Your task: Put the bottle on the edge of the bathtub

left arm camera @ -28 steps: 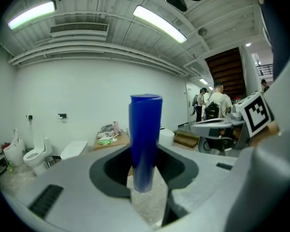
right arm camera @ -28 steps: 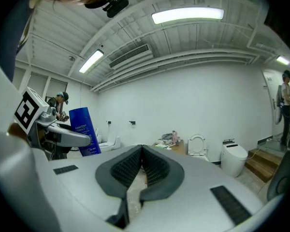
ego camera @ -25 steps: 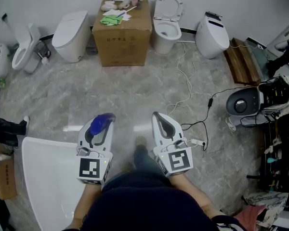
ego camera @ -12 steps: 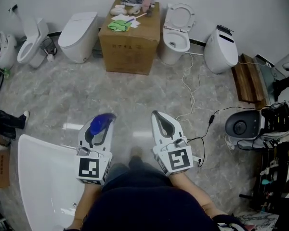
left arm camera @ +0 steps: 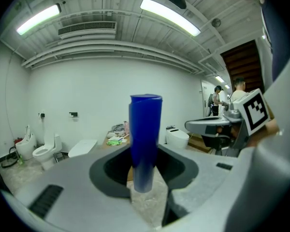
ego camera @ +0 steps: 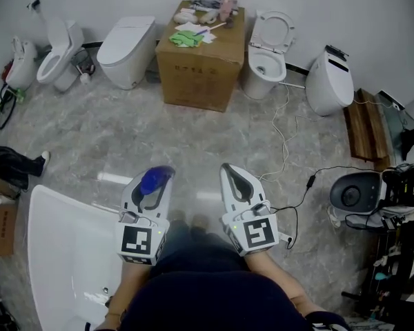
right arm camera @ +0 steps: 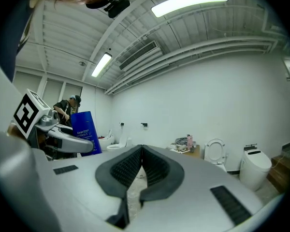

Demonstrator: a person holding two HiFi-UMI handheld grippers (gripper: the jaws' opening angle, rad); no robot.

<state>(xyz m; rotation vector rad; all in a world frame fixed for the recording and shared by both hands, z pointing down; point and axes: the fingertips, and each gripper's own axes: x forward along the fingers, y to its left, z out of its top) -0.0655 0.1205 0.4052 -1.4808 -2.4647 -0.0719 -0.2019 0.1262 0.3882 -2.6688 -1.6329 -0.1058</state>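
Observation:
A blue bottle (ego camera: 154, 181) stands upright between the jaws of my left gripper (ego camera: 152, 186), which is shut on it in front of my body. In the left gripper view the blue bottle (left arm camera: 145, 138) rises straight up from between the dark pads. It also shows as a blue bottle (right arm camera: 85, 132) at the left of the right gripper view. My right gripper (ego camera: 230, 174) is held level beside it, jaws shut with nothing in them. The white bathtub (ego camera: 40, 216) lies at the lower left, just left of my left gripper.
A cardboard box (ego camera: 201, 59) with cloths and small items on top stands against the far wall between several toilets (ego camera: 128, 41) (ego camera: 268, 52). A cable (ego camera: 285, 138) trails over the marble floor. A round grey appliance (ego camera: 354, 193) and clutter sit at the right.
The view has swung, so the box and toilets sit further right and lower in frame, and more of the bathtub shows. Both grippers stay in the same pose, bottle still held.

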